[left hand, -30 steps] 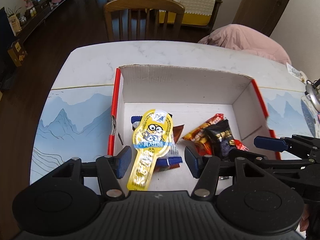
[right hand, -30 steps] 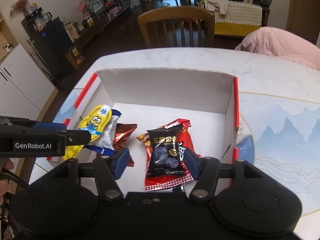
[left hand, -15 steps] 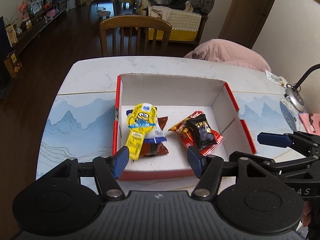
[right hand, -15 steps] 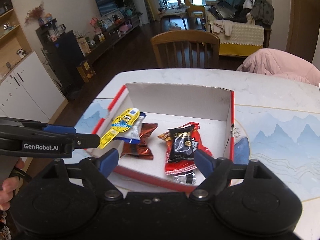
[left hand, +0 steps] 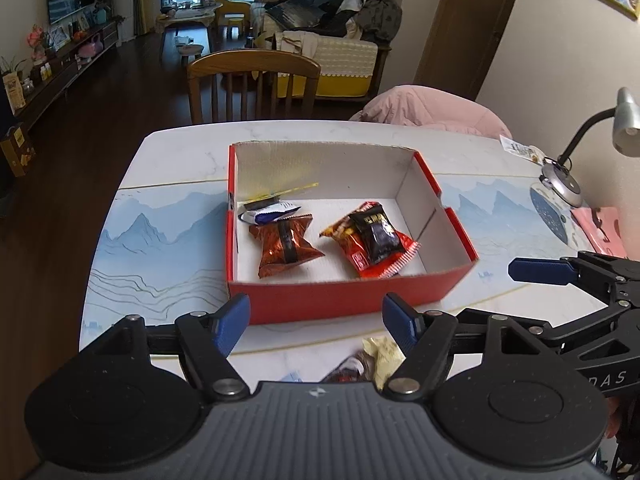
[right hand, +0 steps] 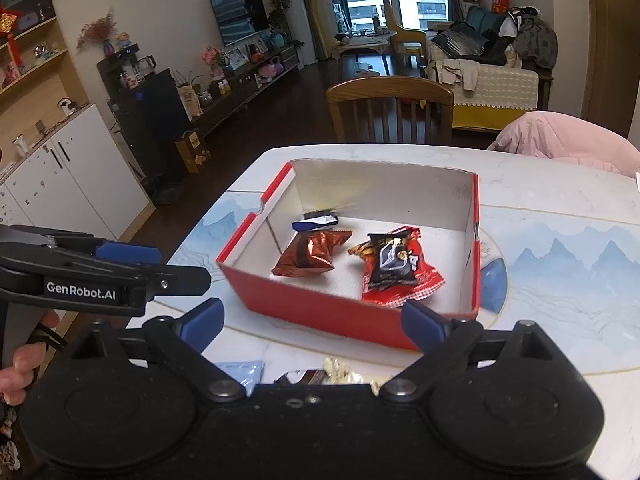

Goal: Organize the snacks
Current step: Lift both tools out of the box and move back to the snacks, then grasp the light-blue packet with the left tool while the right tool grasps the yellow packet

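Observation:
A red cardboard box (left hand: 340,300) with a white inside stands on the table; it also shows in the right wrist view (right hand: 312,312). In it lie a brown foil snack (left hand: 286,246), a black packet on a red packet (left hand: 374,238), a blue-white packet (left hand: 266,214), and a yellow snack (left hand: 286,191) seen edge-on and blurred. My left gripper (left hand: 316,322) is open and empty in front of the box. My right gripper (right hand: 316,320) is open and empty, also before the box. More loose snacks (left hand: 380,356) lie on the table under the grippers.
A wooden chair (left hand: 254,84) stands at the table's far side. A desk lamp (left hand: 560,176) and a pink item (left hand: 600,232) sit at the right. A pale blue packet (right hand: 242,374) and wrapped snacks (right hand: 324,374) lie near the front edge.
Both grippers have pulled back and up out of the box. The yellow snack has tipped from lying flat on the pile to edge-on near the box's back left.

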Demonstrator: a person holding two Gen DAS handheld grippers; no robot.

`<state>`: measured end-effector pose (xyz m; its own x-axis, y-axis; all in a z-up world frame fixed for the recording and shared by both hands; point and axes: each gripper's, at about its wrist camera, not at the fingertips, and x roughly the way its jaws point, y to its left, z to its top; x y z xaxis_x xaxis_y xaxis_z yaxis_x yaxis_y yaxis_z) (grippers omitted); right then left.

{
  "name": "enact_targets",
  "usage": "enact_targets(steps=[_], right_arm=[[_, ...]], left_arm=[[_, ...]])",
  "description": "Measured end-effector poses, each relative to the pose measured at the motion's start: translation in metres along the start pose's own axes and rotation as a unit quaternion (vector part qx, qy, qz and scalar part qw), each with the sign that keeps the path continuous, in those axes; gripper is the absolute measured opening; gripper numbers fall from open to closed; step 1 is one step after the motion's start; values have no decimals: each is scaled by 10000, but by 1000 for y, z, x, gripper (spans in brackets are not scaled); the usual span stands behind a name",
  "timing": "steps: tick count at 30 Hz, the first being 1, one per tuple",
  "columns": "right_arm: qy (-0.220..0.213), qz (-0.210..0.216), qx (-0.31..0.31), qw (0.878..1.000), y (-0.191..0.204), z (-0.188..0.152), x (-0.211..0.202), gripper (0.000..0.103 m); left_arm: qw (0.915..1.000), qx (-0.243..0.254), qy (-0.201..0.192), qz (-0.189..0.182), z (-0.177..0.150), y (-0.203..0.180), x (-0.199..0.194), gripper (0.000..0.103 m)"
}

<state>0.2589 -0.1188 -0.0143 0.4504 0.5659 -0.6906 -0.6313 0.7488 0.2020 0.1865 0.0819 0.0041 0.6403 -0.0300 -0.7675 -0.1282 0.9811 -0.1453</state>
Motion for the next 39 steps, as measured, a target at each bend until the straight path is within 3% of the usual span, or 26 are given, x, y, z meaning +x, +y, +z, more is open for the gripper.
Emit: enact_targets(steps=[4,12,23,28,36,39], right_arm=[[-53,48,-36,10000,8,-15,-6,102],[161,66,-56,9998,13,-51,-3,103],[775,-123,-13,9969,0,-98,20,102],[1097,-308,10,9935,-6,-118,39,99],[1402,-393,-274,9890,-11,-124,58,85],[1443,-399,-439,9878,-9,-122,63,84]], left_arm=[[9999,85,3,-115,-18,-4,-7,77],[9998,108,135,-133,-55,-6,-2,78],[9948,642,783,-144,-82,13,33,78],[9882,1076,1087,34,-87,21,58,78],[9732,1693,1549,159,-89,29,87,78],[9689,1817,1682,26,-86,32,95,78]])
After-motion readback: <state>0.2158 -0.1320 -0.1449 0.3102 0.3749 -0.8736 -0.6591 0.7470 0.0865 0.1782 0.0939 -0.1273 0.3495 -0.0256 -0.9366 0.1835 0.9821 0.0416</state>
